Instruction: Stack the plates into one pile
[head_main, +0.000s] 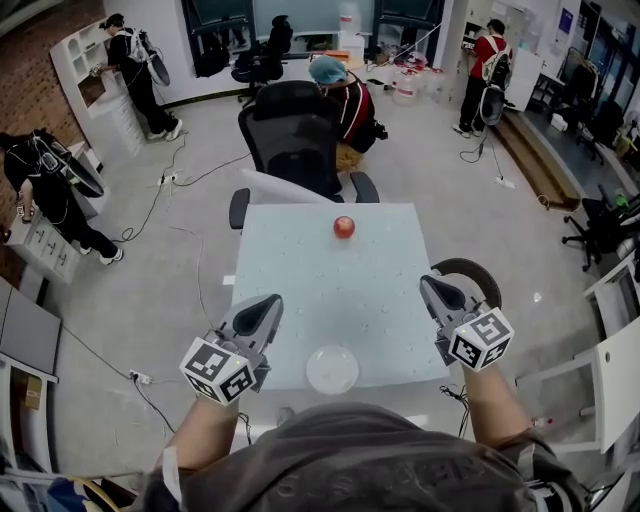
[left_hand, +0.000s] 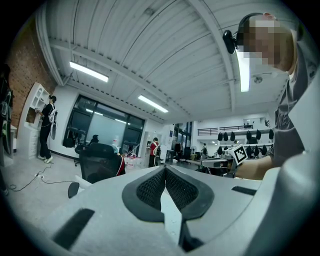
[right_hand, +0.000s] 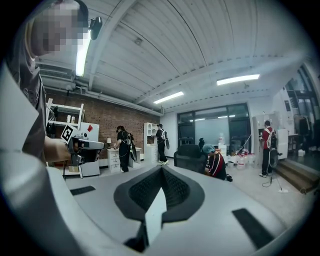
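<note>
I hold my left gripper (head_main: 270, 302) over the near left corner of the pale table (head_main: 340, 290). Its jaws are clenched, tips pressed together with nothing between them. My right gripper (head_main: 431, 286) sits at the near right corner, its jaws likewise closed tight and empty. Both point away from me toward the far side of the table, and each one's marker cube is nearest my hand.

I can see only one plate (head_main: 332, 369), a clear, pale round dish. It lies flat at the near edge of the table, between my two grippers and nearer to me than their tips, and it touches neither. Nothing rests on it.

A red apple (head_main: 343, 227) stands toward the far edge of the table, about in the middle, well apart from the plate.

Just past the right edge of the table, partly hidden behind my right gripper, is a dark round thing (head_main: 480, 277); I cannot tell what it is.

A black office chair (head_main: 292, 140) is drawn up to the far side of the table. Beyond it a person in a teal cap (head_main: 340, 92) crouches on the floor.
</note>
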